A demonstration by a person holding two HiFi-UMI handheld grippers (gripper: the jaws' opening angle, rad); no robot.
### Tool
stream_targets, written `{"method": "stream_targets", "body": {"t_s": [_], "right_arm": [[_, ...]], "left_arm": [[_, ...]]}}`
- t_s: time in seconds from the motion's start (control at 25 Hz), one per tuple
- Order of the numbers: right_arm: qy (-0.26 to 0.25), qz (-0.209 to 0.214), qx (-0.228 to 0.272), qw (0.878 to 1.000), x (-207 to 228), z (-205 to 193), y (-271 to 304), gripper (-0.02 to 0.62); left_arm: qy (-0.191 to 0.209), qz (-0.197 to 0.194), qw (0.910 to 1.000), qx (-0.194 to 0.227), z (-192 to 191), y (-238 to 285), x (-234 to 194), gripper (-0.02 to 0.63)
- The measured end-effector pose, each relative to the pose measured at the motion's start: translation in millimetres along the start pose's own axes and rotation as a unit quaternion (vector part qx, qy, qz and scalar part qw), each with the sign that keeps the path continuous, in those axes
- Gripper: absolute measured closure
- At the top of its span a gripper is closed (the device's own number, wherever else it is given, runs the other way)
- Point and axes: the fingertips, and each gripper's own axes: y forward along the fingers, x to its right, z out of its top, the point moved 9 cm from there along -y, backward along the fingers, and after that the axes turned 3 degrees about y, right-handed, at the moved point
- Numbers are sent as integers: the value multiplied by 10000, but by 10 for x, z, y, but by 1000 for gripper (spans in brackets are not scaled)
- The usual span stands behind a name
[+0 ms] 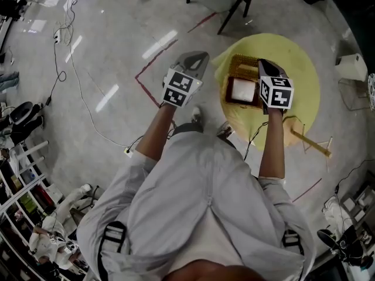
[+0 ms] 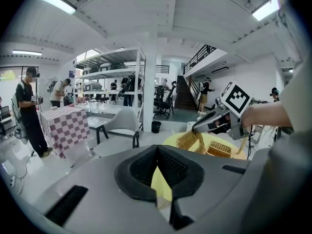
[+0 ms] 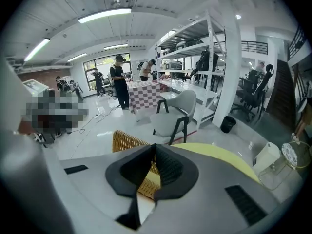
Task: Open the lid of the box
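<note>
Right tongs (image 1: 262,64) pinching woven lid (image 2: 187,140) edge (raised), left tongs (image 1: 198,56) closed, beside table (image 1: 300,57)

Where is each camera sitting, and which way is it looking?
Head view: on the person's head, looking steeply down at the yellow table and wicker box; shows shirt, both arms, left gripper and right gripper.
Left gripper view: on the left gripper, looking across the room; shows its own shut jaws, plus the right gripper holding the lid up.
Right gripper view: on the right gripper, looking toward shelves; shows its own jaws shut on the lid.
Shared: all three see the yellow table.
</note>
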Motion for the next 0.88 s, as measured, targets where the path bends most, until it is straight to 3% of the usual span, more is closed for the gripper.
{"method": "stream_targets", "body": {"t_s": [0.4,0.56,0.88], "right_arm": [[168,81,-227,9996,163,-29,479,546],[195,208,-332,9990,175,-49,616,501],[189,84,-56,9998,116,-10,364,485]], "left_arm": [[-51,90,9998,-178,-64,38,-175,578],[-43,94,9997,-208,-55,11,-211,578],[-41,113,9999,-120,-23,-148,-141,578]]}}
